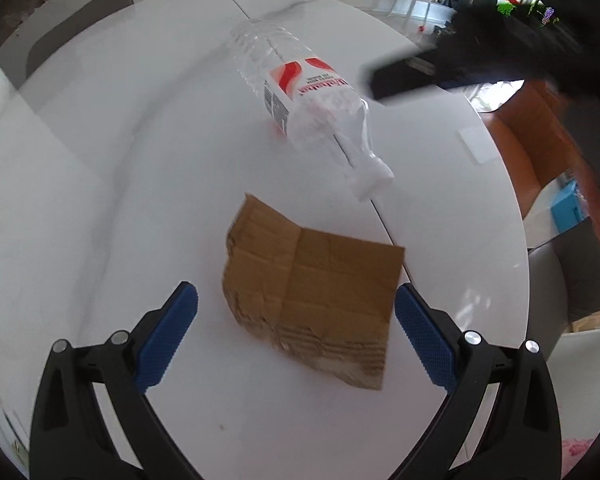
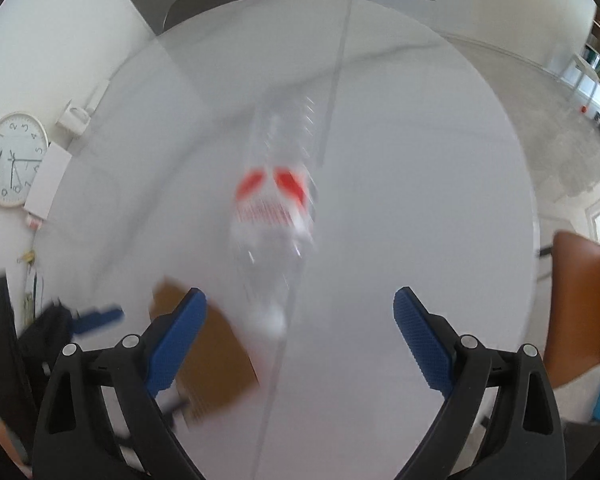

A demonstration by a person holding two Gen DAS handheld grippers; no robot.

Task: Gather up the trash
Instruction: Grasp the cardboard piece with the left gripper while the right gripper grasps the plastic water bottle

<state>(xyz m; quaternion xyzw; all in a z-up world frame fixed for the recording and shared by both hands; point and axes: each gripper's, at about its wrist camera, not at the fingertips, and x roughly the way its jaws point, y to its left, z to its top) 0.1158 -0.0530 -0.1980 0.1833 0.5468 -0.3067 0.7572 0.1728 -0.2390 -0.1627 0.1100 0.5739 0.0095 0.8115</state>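
Brown cardboard scrap (image 1: 312,300) flat on bench (image 1: 120,160), straight ahead of left gripper (image 1: 296,308), jaws wide, nothing held. Clear bottle (image 2: 276,216) lies ahead of right gripper (image 2: 300,312) – also spread, empty – long axis running away, cap end nearest.

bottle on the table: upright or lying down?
Lying down. The plastic bottle rests on its side on the white table, cap end toward the piece of cardboard.
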